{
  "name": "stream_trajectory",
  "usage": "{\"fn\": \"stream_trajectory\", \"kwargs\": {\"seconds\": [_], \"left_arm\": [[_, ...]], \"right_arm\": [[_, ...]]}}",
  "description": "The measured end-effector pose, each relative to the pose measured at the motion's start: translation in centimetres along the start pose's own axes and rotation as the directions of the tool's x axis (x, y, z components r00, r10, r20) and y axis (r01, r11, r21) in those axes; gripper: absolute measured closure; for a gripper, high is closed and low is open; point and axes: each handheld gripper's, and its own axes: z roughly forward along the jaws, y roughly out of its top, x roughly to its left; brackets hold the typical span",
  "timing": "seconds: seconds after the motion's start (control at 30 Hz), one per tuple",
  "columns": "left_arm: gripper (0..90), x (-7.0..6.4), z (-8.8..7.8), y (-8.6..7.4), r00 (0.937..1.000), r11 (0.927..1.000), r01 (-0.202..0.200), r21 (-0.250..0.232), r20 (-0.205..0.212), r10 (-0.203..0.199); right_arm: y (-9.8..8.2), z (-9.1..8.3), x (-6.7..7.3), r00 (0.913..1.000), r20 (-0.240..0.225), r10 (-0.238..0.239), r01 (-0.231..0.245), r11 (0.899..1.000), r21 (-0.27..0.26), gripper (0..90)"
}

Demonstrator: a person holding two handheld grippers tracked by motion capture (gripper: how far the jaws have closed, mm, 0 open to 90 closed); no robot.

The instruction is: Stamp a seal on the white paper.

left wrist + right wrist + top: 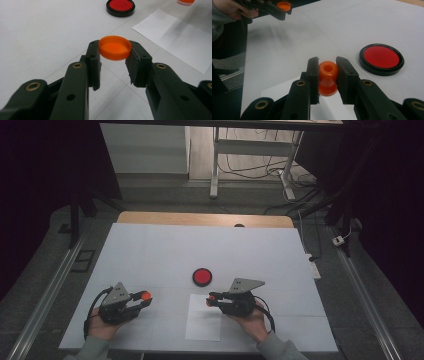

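The cap [115,47] is orange and round, and it sits pinched between the fingers [93,60] of the left gripper [142,299], held up off the desk [150,250]. Its open side faces up in the left gripper view, so you can look into it. The same cap [283,5] is seen far off at the top of the right gripper view, next to a hand [229,10] and a grey sleeve. The right gripper [214,300] pinches a small orange bottle [328,77] between its fingers [313,72]. The bottle has a round hole at its top end and gets wider lower down. It hangs just above a white sheet of paper [202,325] that lies flat on the desk. In the high view the two grippers point at each other, left one at the left and right one at the right, with a gap between their tips. A hand holds each gripper from below, near the front edge of the desk. A round red pad [202,276] with a black rim lies on the desk a bit behind the gap, nearer to the right gripper. The desk is white on top, with a strip of wood along its far edge.
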Motion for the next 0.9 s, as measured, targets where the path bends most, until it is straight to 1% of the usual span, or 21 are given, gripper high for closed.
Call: {"fn": "stream_trajectory", "kwargs": {"seconds": [0.57, 0.67, 0.8, 0.9], "left_arm": [[65.1, 0.0, 0.0, 0.0, 1.0000, 1.0000, 0.001, 0.000, 0.001, -0.001], [65.1, 0.0, 0.0, 0.0, 1.0000, 1.0000, 0.001, 0.001, 0.001, -0.001], [65.2, -0.1, 0.0, 0.0, 1.0000, 1.0000, 0.000, 0.002, 0.001, 0.000], [65.1, 0.0, 0.0, 0.0, 1.0000, 1.0000, 0.001, 0.001, 0.001, -0.001]], "right_arm": [[-0.3, 0.7, 0.6, 0.9998, -0.010, -0.015, 0.015, 1.000, 0.023, 73.4], [-0.5, 1.0, 0.7, 0.9998, -0.006, -0.017, 0.017, 0.999, 0.039, 73.4], [-0.8, 1.5, 0.8, 0.9997, -0.012, -0.022, 0.023, 0.997, 0.069, 73.4], [-0.9, 1.8, 0.9, 0.9996, -0.011, -0.024, 0.025, 0.996, 0.081, 73.4]]}}
